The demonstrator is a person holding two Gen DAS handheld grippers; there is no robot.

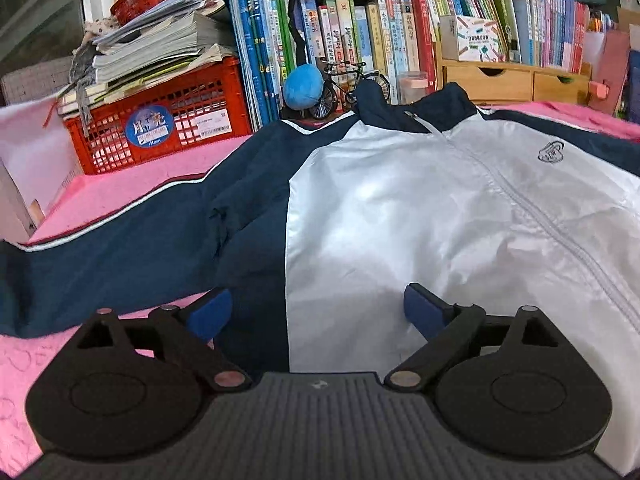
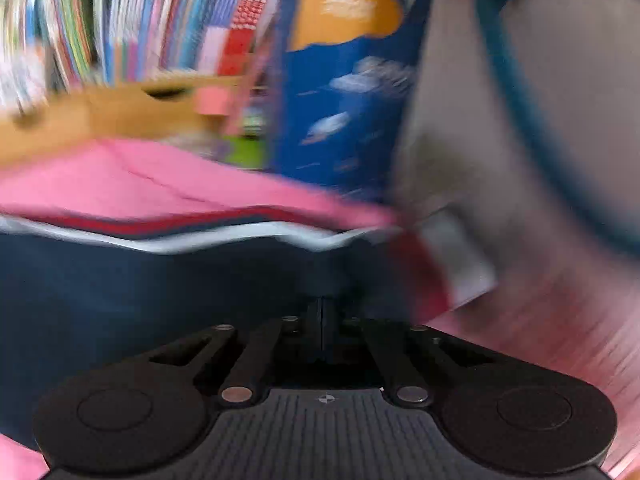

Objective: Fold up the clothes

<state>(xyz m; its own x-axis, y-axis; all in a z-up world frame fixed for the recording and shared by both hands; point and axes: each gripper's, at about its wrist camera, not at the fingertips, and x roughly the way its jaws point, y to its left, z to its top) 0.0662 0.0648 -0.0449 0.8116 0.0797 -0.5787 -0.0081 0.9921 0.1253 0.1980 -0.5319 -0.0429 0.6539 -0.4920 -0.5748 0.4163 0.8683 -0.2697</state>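
A navy and white zip-up jacket (image 1: 400, 208) lies spread front side up on a pink cloth (image 1: 112, 188), collar toward the books. Its navy sleeve (image 1: 120, 248) stretches out to the left. My left gripper (image 1: 318, 312) hovers open over the jacket's lower hem, blue pads wide apart with nothing between them. The right wrist view is blurred by motion. There my right gripper (image 2: 322, 312) is shut on the jacket's other navy sleeve (image 2: 160, 300), near its red and white piping.
A red crate (image 1: 160, 120) stacked with papers stands at the back left. Rows of books (image 1: 360, 32), a blue plush ball (image 1: 302, 86), a model bicycle (image 1: 348, 88) and wooden drawers (image 1: 508, 80) line the back. A blue bag (image 2: 344, 92) stands beside the right sleeve.
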